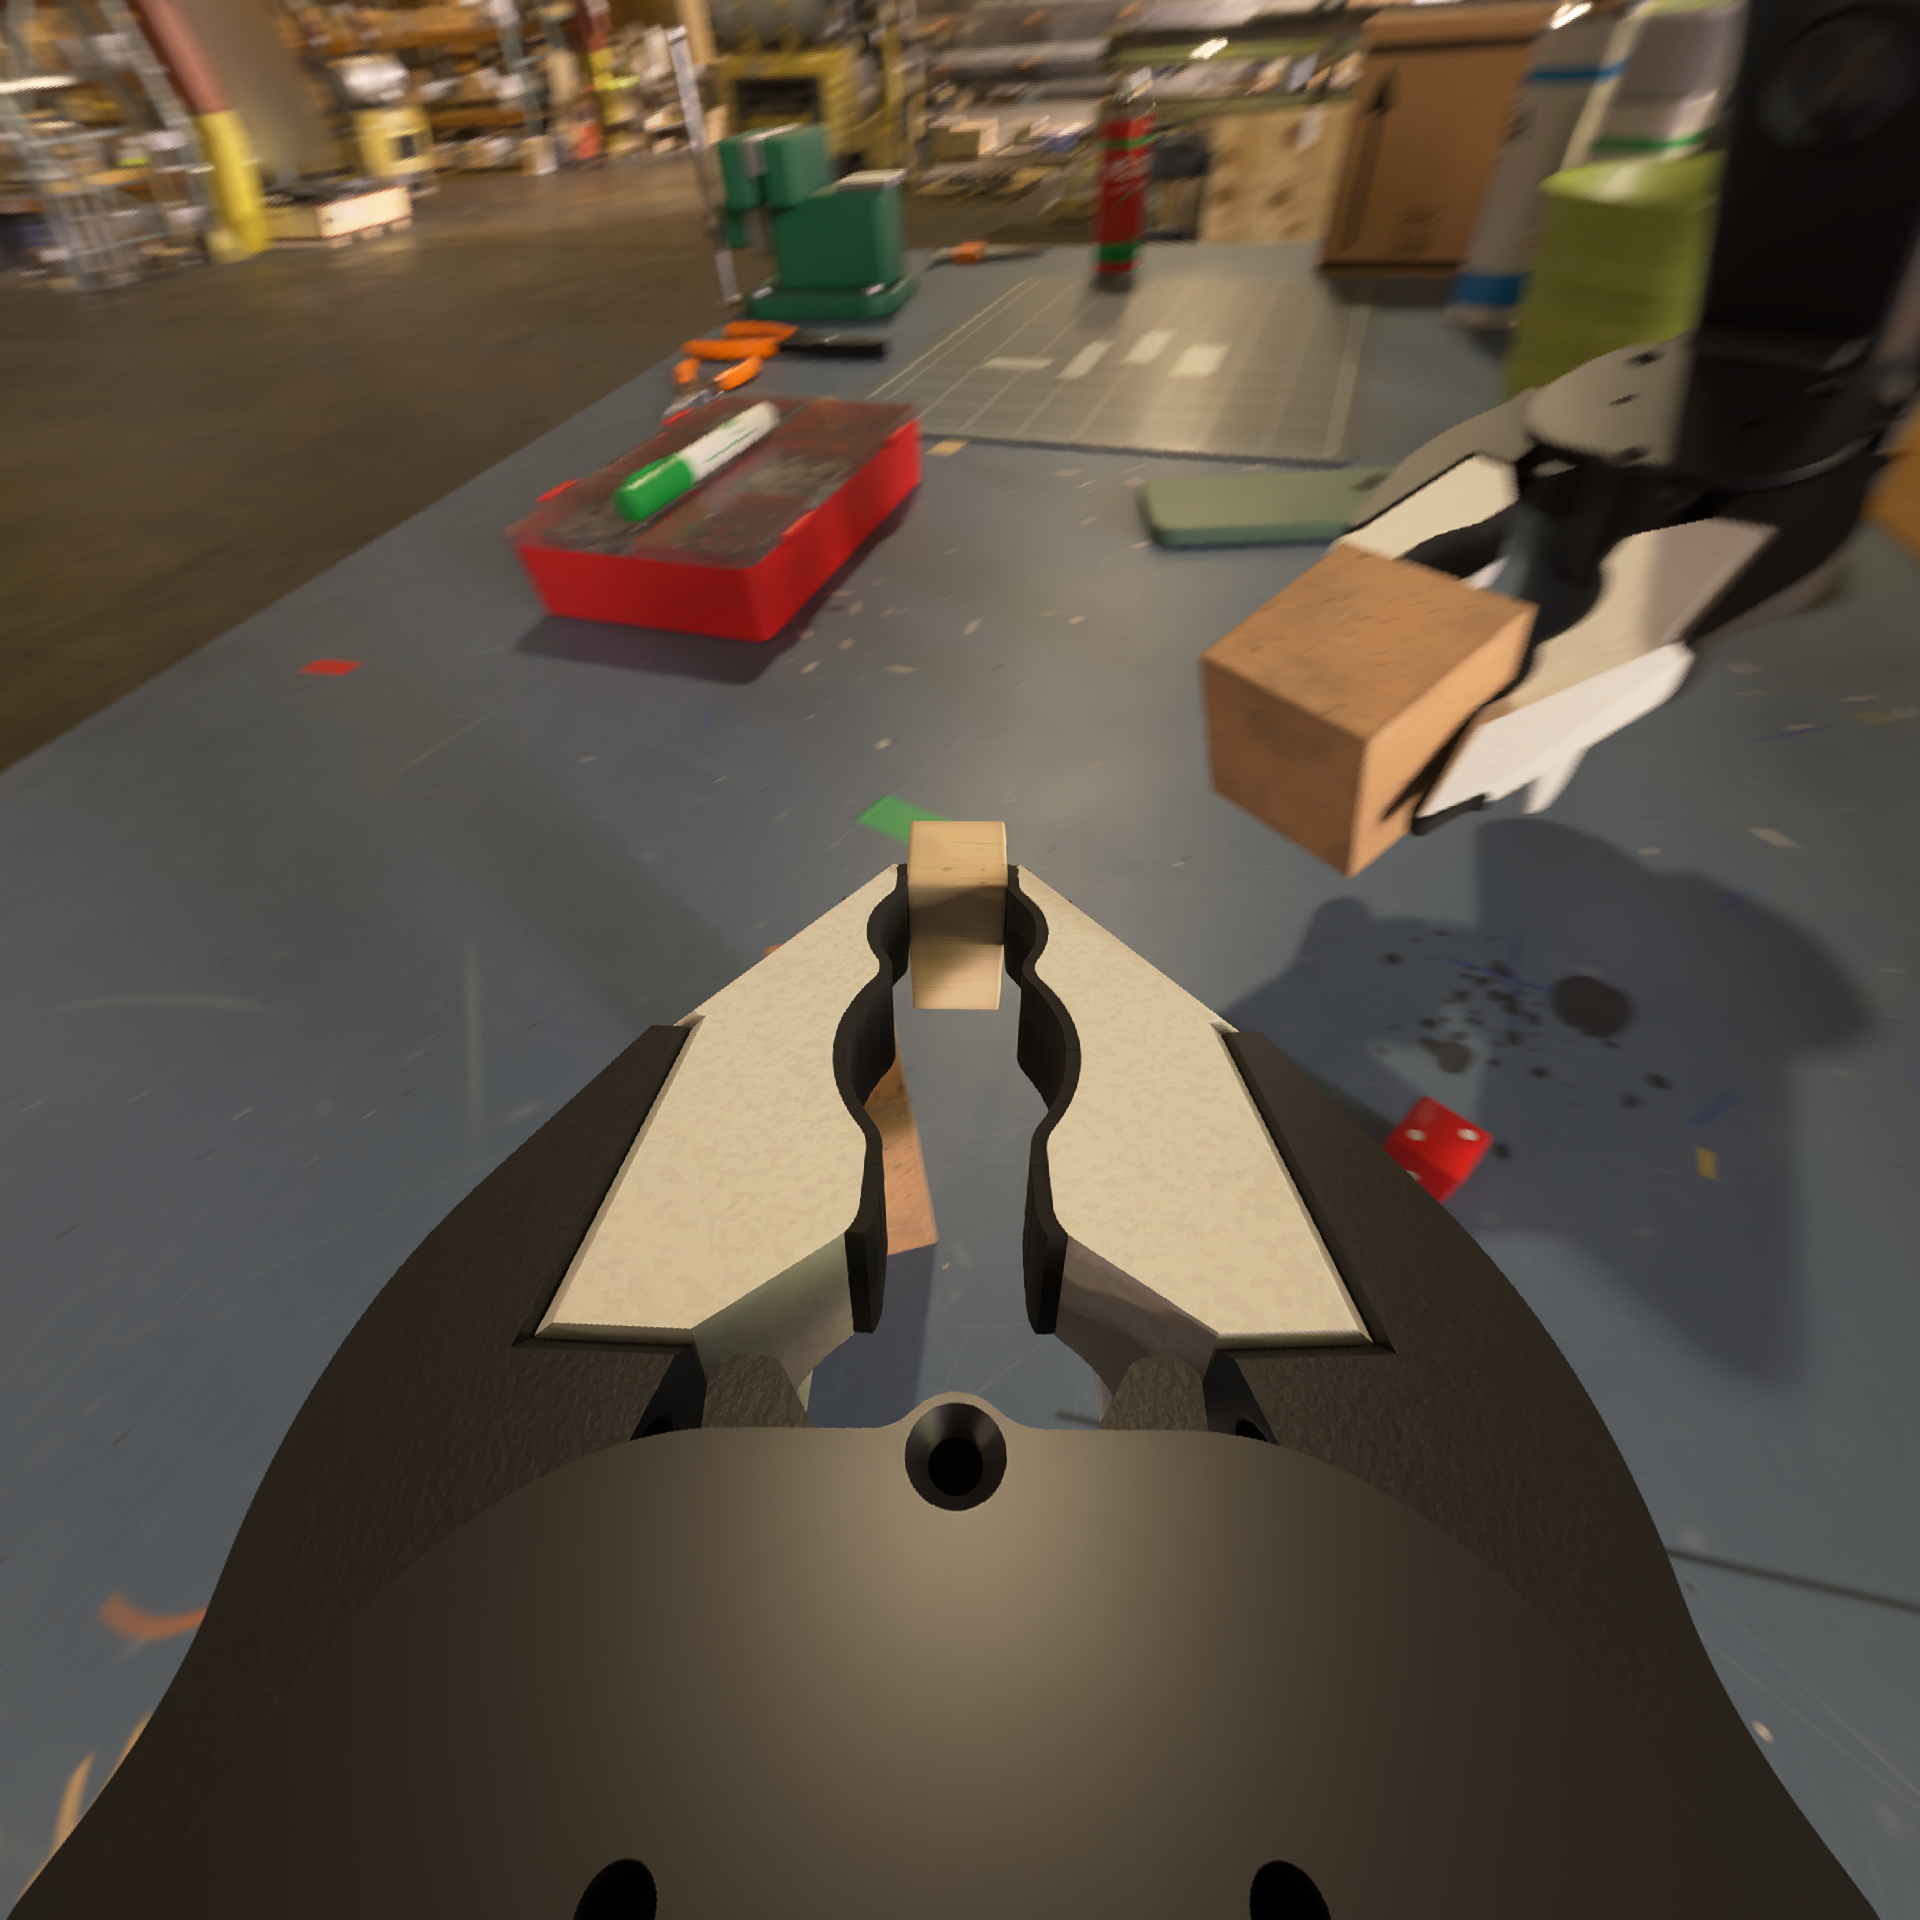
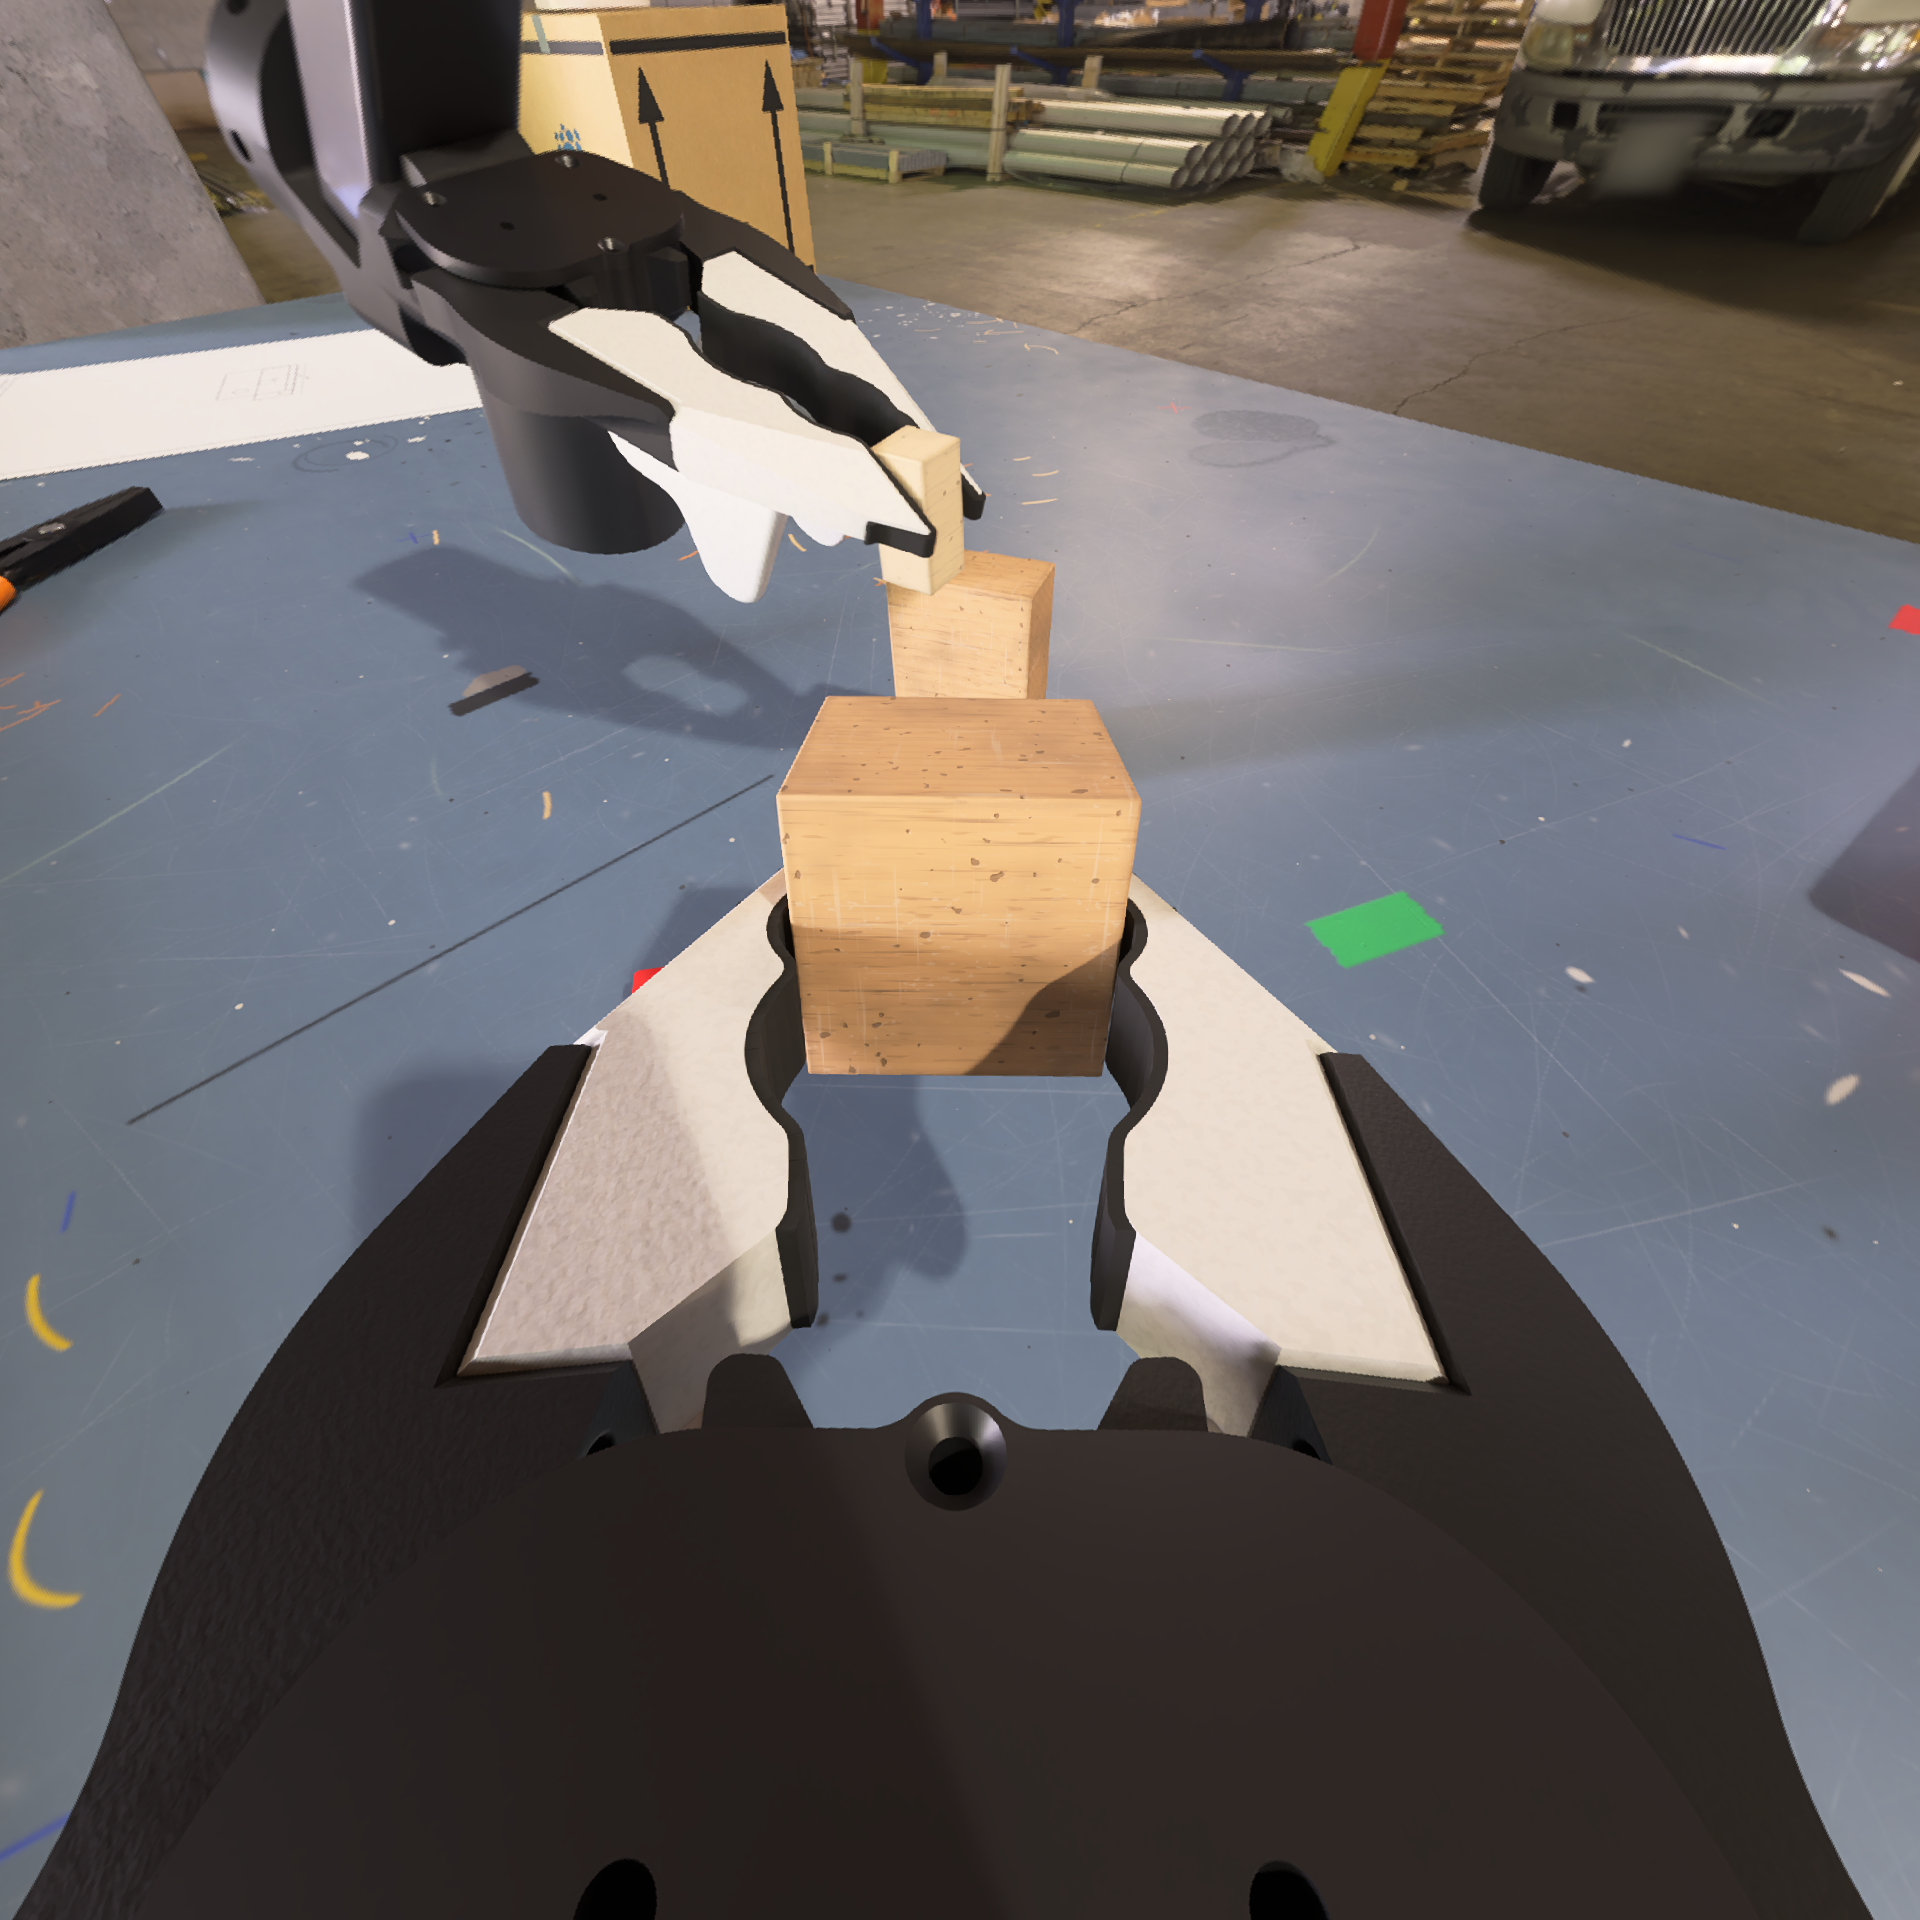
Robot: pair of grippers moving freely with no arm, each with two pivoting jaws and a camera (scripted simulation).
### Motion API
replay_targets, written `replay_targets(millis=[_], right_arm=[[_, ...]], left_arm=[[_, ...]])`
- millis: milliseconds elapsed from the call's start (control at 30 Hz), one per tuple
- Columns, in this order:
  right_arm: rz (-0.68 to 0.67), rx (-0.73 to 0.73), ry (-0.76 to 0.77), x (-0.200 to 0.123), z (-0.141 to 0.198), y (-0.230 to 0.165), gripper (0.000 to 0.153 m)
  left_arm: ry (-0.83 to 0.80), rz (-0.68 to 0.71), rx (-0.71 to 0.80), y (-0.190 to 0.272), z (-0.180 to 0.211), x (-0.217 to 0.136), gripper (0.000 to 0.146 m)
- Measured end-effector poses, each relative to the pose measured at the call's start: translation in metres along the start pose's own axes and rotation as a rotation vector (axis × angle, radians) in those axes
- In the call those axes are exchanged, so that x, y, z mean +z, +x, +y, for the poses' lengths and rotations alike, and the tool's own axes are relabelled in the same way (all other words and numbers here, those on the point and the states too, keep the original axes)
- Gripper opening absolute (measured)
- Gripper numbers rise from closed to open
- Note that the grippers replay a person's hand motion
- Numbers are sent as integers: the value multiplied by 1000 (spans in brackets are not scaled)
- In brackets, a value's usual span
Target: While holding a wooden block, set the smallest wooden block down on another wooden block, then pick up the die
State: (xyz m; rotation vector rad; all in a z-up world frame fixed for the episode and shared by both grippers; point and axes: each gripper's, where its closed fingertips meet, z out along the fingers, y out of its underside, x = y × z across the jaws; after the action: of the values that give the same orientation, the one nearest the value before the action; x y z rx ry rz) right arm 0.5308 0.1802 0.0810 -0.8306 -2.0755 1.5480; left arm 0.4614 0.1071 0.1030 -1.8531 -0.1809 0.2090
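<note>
Pale smallest wooden block [image 1: 957, 914], pinched in the left gripper [image 1: 957, 883], hangs over the standing block [image 2: 971, 634];
right gripper [image 2: 956, 925] clamps the large cube [image 2: 956, 883]; next: lower, release; die [image 1: 1439, 1143] at four o'clock.

Warm overhead light is bright and even. Soft dark shadows pool on the scuffed blue-grey tabletop [image 1: 312, 935]. The left wrist view's far table edge and warehouse backdrop smear with blur; wide-angle bending stretches both views' edges.

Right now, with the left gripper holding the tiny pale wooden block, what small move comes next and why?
Probably ease the left gripper down: its small pale wooden block seems just above the upright tan wooden block, though contact is unclear. The right gripper holds the large wooden cube.
</note>
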Motion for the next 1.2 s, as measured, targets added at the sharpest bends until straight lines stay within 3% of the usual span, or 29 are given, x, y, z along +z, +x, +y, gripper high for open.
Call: replay_targets(millis=[200,467,533,967,1067,1200], right_arm=[[-1,6,-1,-1,0,0,57],[5,2,2,-3,-3,1,57],[7,12,4,-4,-3,2,57],[20,36,1,-5,-2,8,57],[26,36,2,-7,-2,10,57],[39,40,5,-9,-2,17,57]], left_arm=[[-48,-182,-12,-22,8,2,17],[-5,-222,-65,-30,10,0,18],[-2,-213,-84,-29,10,0,32],[27,-224,-135,-9,-13,-33,63],[-33,-224,-83,10,-14,-50,65],[-273,-118,132,55,7,-60,58]])
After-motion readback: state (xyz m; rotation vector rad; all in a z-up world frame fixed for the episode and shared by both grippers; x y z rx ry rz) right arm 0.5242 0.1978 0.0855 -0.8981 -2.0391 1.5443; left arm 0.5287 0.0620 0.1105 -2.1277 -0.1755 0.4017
